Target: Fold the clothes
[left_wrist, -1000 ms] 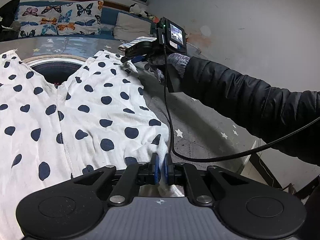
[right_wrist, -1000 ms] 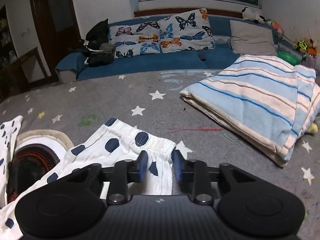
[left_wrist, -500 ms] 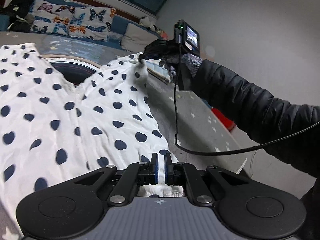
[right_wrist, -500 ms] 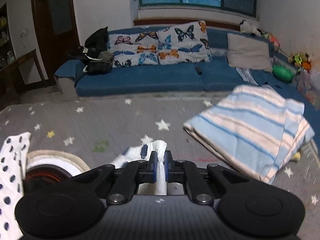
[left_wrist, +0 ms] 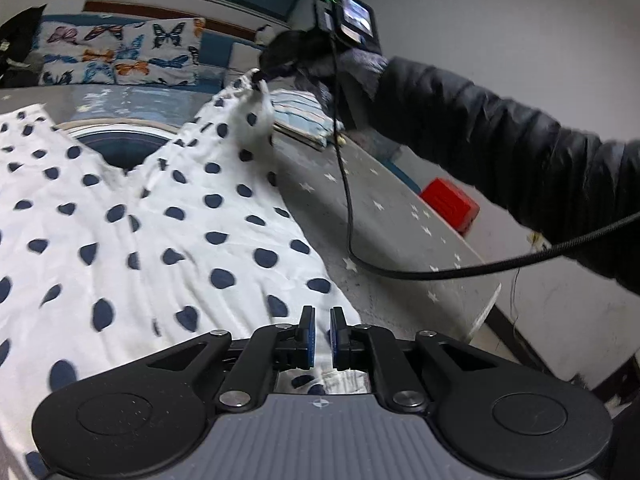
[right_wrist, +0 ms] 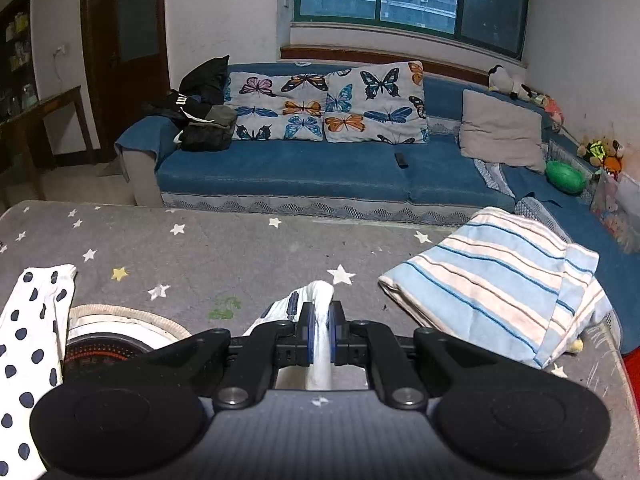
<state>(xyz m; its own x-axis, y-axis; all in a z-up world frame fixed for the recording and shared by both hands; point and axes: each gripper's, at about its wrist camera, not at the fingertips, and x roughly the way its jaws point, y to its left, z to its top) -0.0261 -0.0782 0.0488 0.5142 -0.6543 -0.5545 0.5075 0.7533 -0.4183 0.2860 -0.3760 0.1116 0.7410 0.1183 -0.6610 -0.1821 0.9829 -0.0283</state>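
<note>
Already both ends of the polka-dot garment (left_wrist: 168, 216) are pinched above the star-print worktop (left_wrist: 400, 240).
Beside the striped blanket (right_wrist: 500, 280), right gripper (right_wrist: 319, 320) clamps a bunched corner; left gripper (left_wrist: 319, 330) nips the near hem thinly, so tension could pull it free.

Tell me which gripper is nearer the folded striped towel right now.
Right. The right gripper, pinching the polka-dot garment, is lifted just beside the folded striped towel. The left gripper grips the garment's opposite end, a garment-length away.
</note>
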